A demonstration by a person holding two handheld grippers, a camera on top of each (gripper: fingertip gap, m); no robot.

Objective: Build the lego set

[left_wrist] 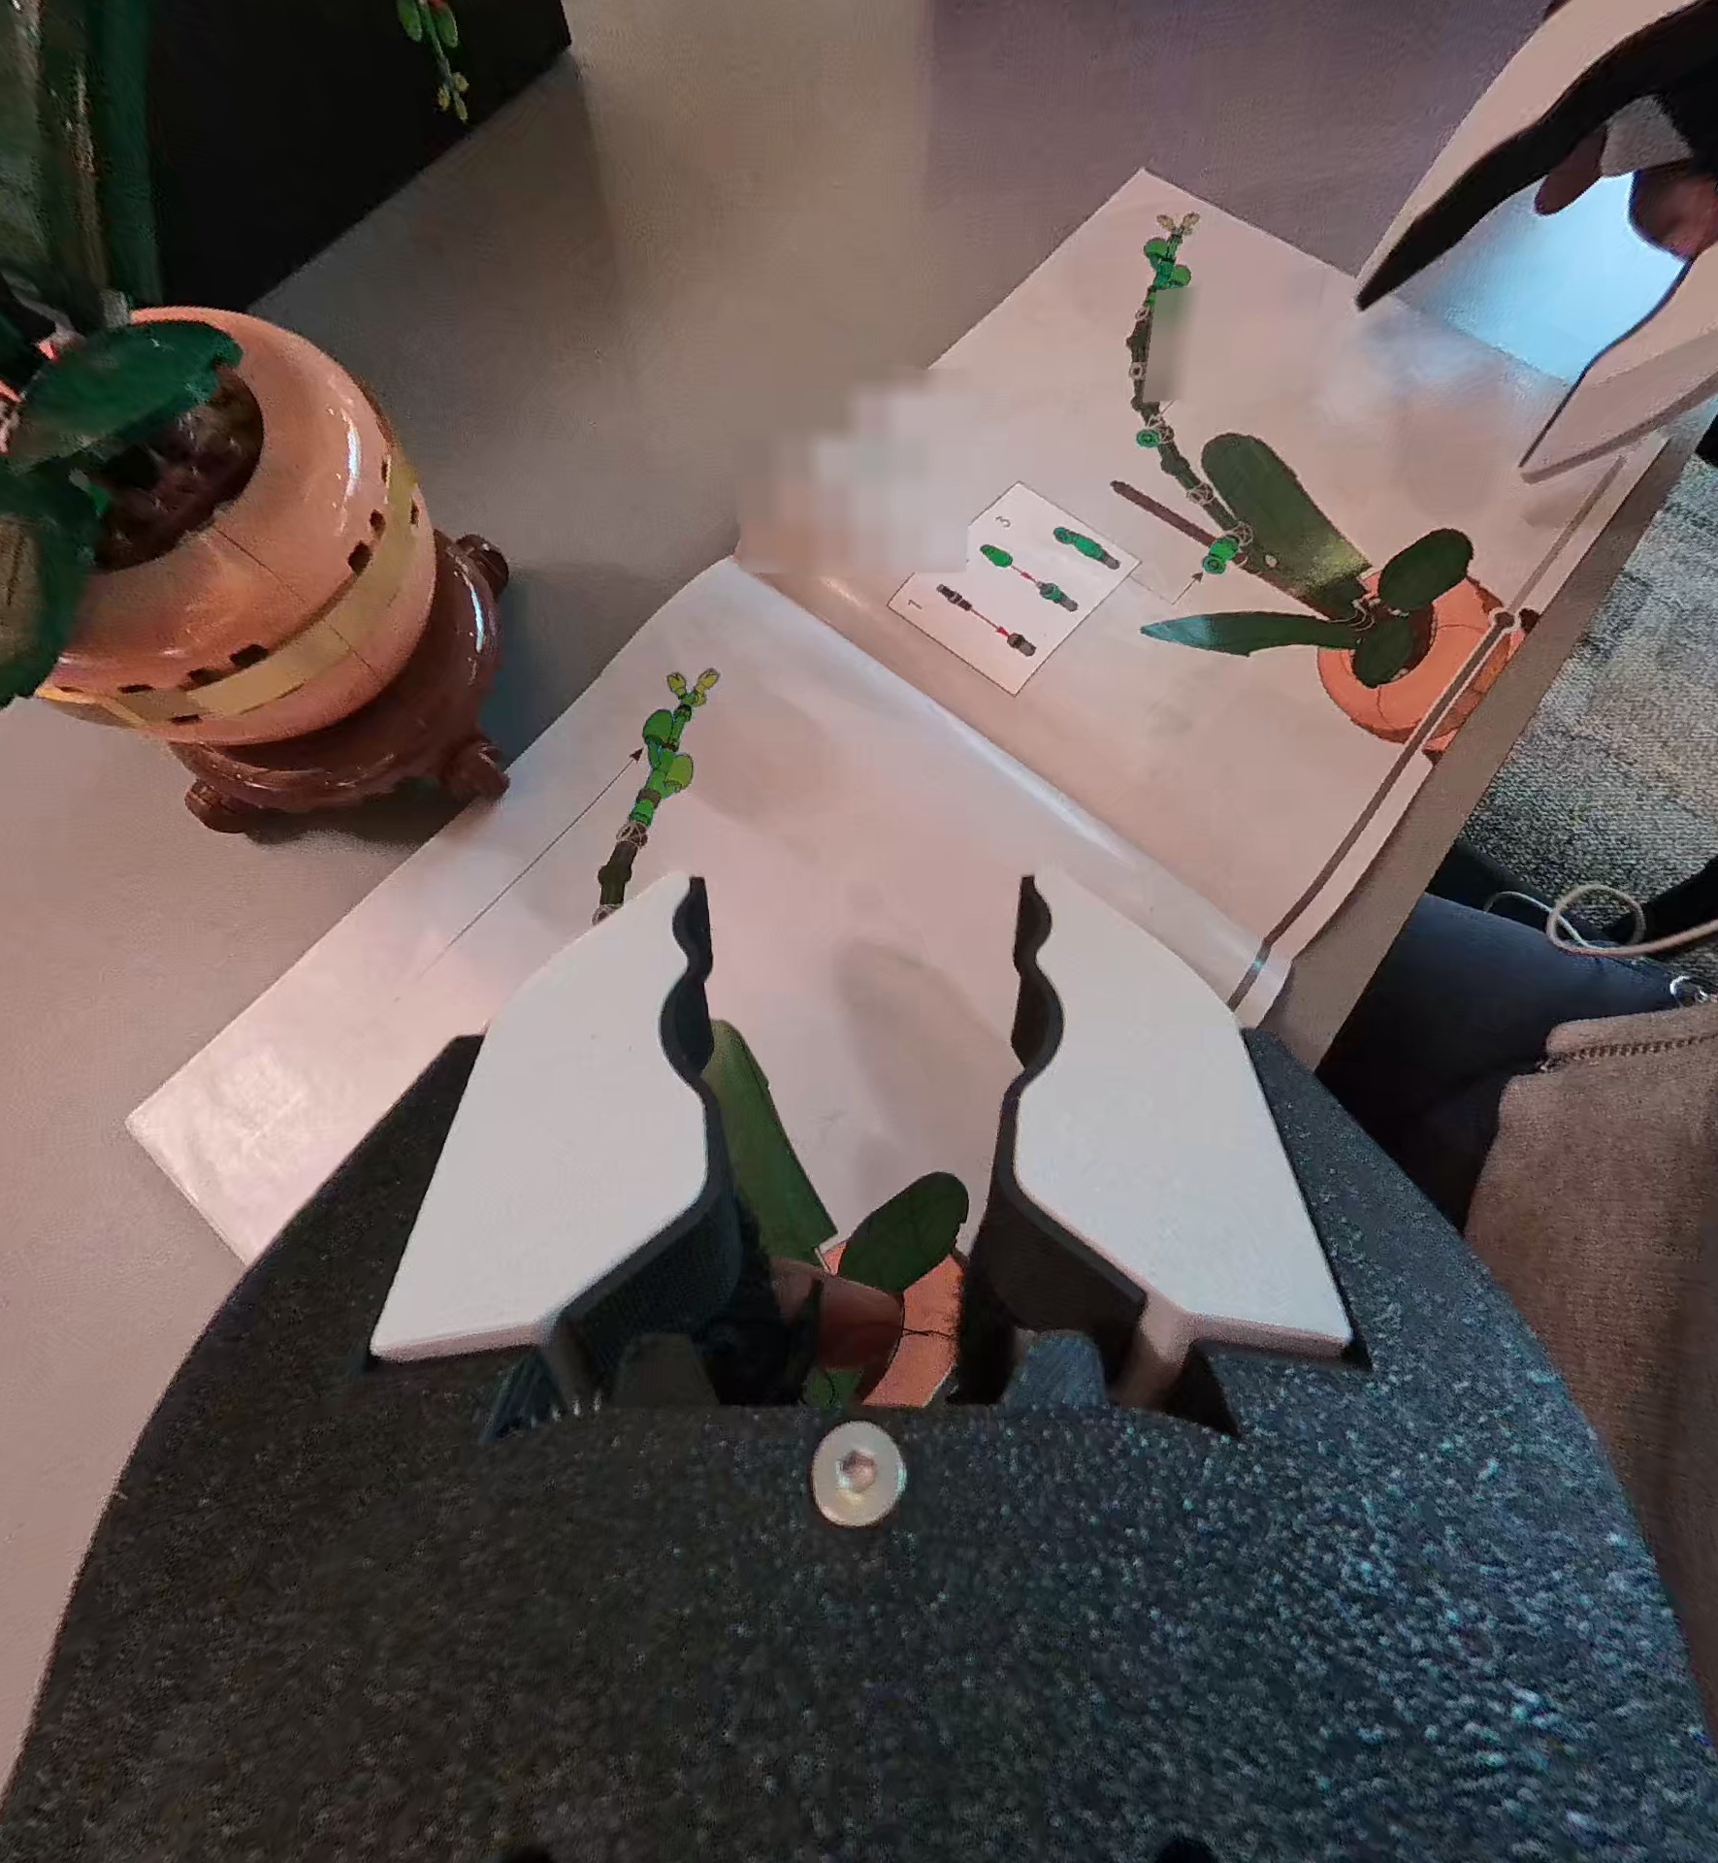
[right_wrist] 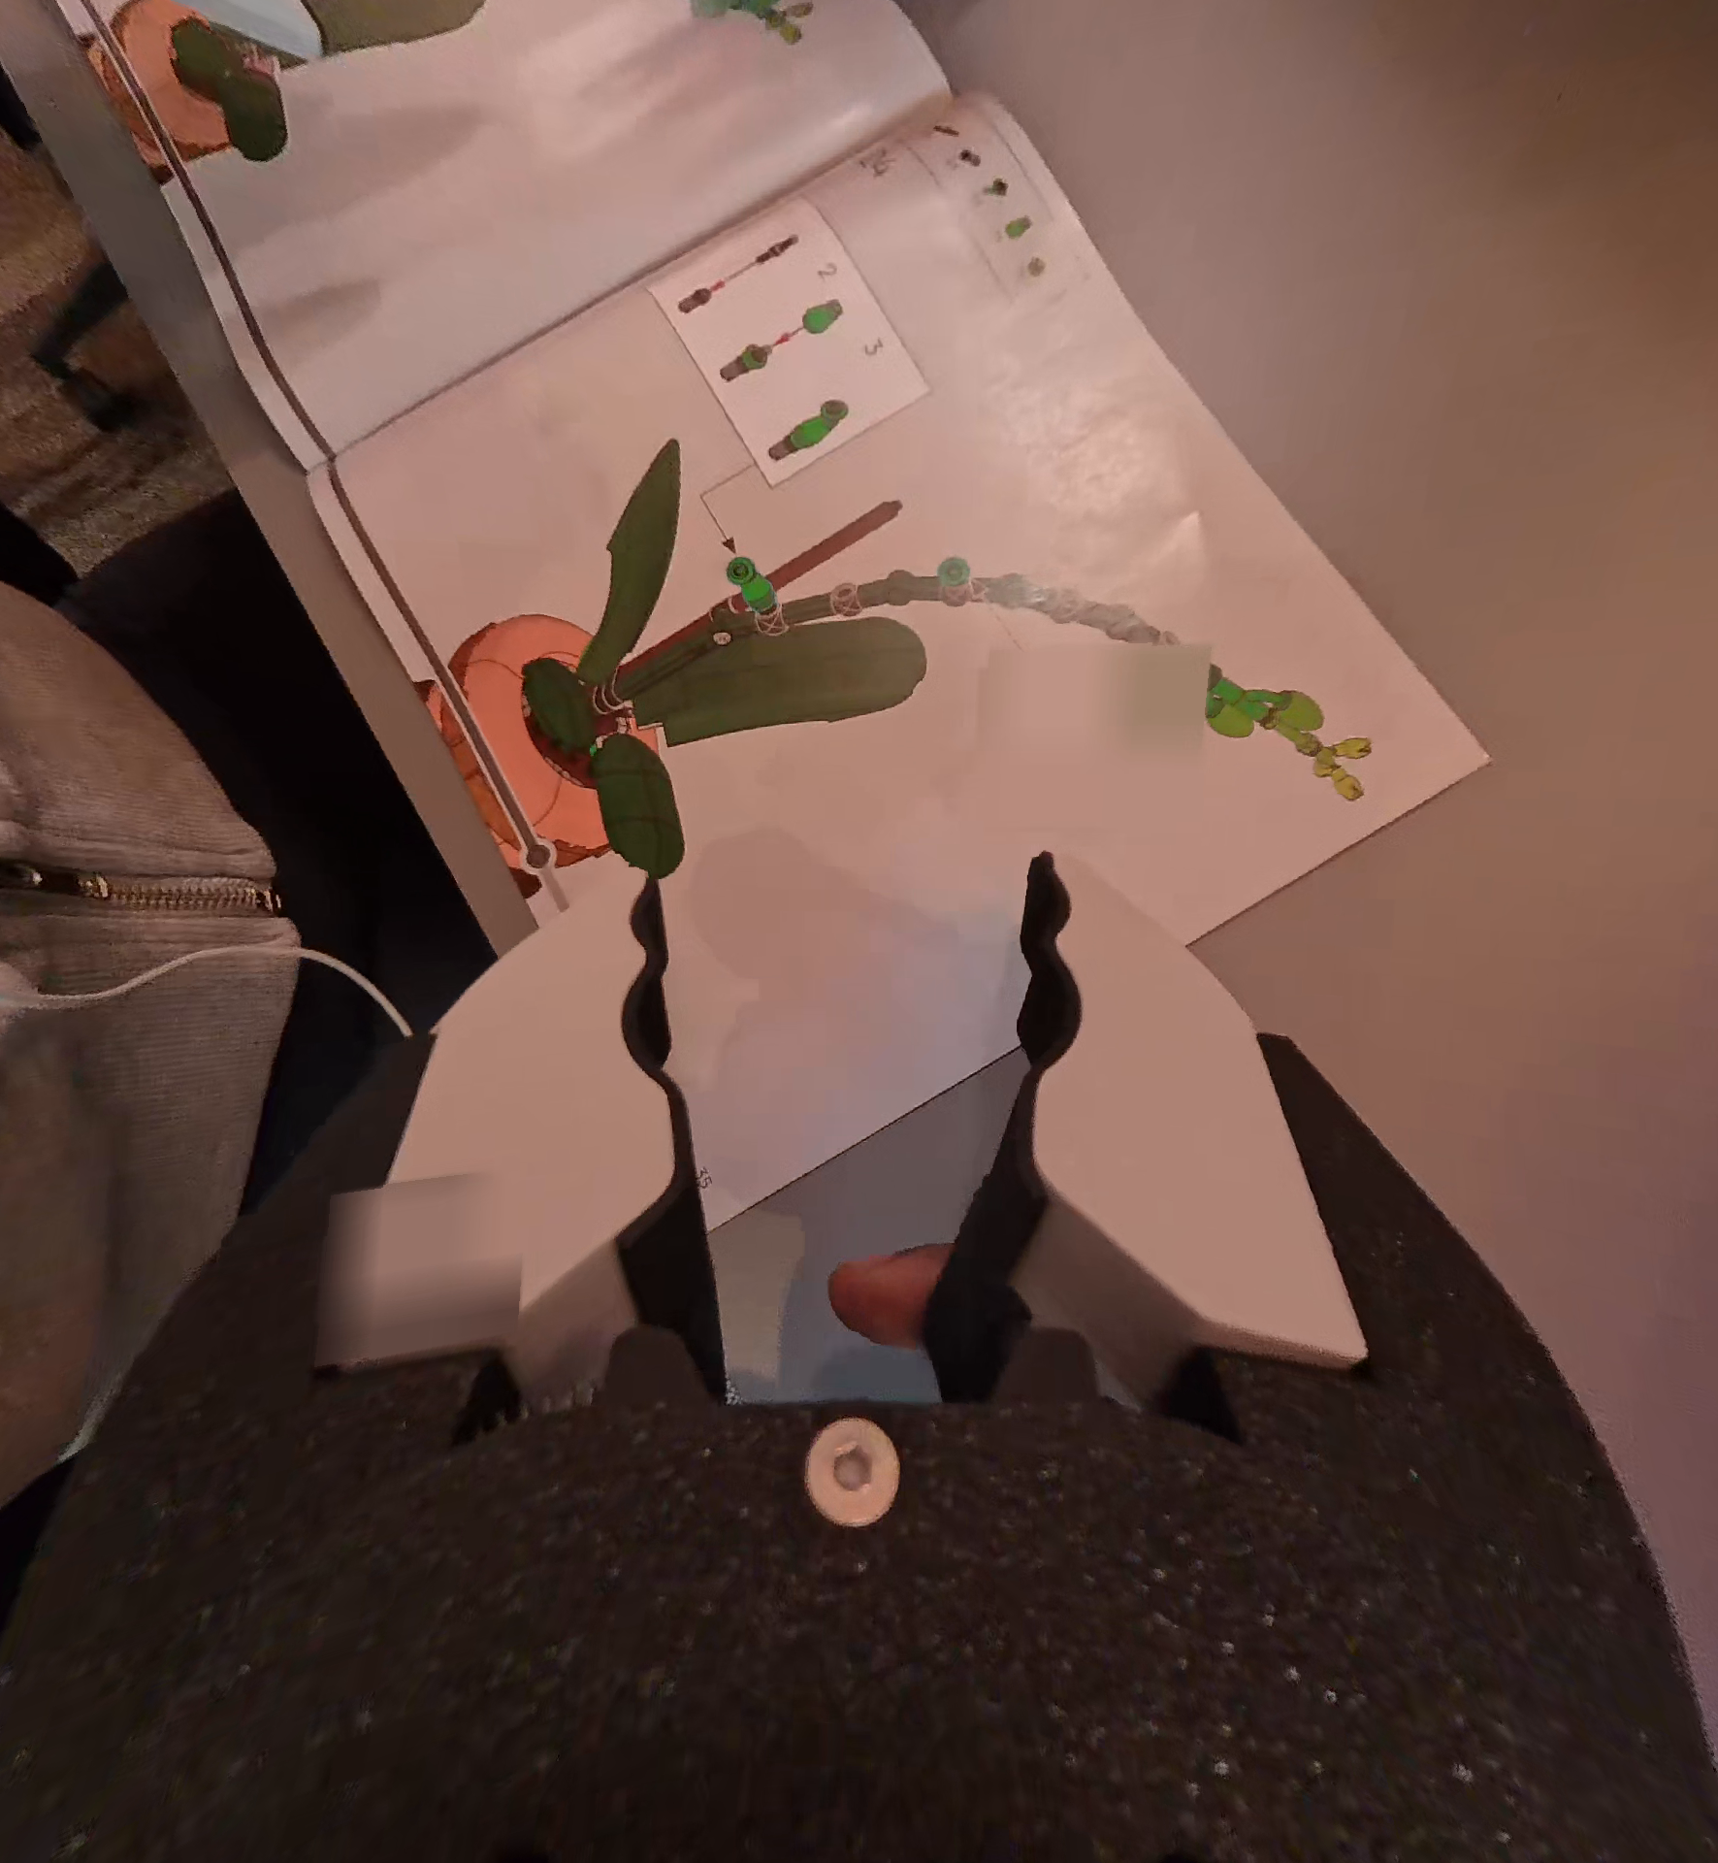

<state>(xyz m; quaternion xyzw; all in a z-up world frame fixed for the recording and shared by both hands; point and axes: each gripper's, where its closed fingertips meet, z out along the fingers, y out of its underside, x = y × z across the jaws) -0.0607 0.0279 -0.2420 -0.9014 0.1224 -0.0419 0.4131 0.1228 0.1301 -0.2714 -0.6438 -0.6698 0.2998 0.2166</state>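
Note:
My left gripper (left_wrist: 863,892) is open and empty. It hovers over the left page of an open instruction booklet (left_wrist: 834,786) that lies on a grey table (left_wrist: 633,302). The page shows a printed plant in an orange pot. A brick-built pink pot (left_wrist: 260,565) on a brown base, with dark green leaves (left_wrist: 28,484), stands to the left of the booklet. My right gripper (right_wrist: 844,875) is open and empty, over the right page of the booklet (right_wrist: 1036,484). Its fingers (left_wrist: 1500,202) show at the top right of the left wrist view, apart, above that page.
The table's near edge (left_wrist: 1500,746) runs beside the booklet, with carpet floor (left_wrist: 1641,655) beyond. A person in a grey zip jacket (right_wrist: 78,907) is close to that edge. A black box (left_wrist: 330,101) stands behind the pot. A fingertip (right_wrist: 885,1300) shows under the right gripper. The right gripper is farther from the brick-built pink pot (left_wrist: 260,565), some 30 cm, than the left, some 9 cm.

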